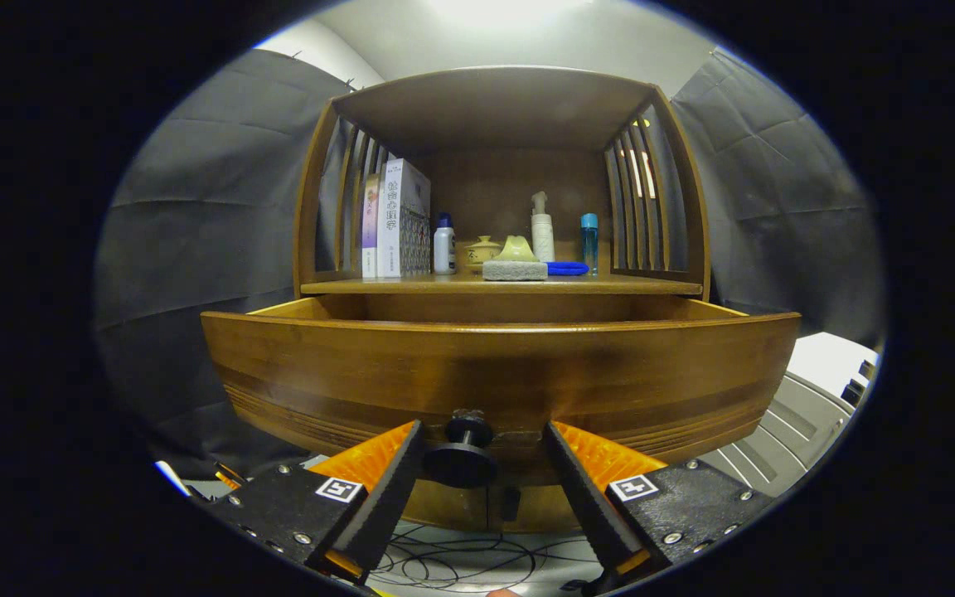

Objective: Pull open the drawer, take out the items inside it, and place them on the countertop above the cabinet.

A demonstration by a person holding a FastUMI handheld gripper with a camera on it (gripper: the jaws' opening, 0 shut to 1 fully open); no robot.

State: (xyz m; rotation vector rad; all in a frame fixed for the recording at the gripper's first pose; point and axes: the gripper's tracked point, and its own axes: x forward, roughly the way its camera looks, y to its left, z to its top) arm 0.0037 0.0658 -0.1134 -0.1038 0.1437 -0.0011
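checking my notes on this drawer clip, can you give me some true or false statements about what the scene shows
1. The drawer is pulled out from the cabinet. True.
2. The tongs are clamped on the knob. False: the fingers stand apart on either side of the knob, with a gap beside each.
3. A grey sponge lies at the front of the countertop. True.
4. The books lie flat in a pile. False: they stand upright at the countertop's left end.
5. A white pump bottle stands behind the sponge. True.
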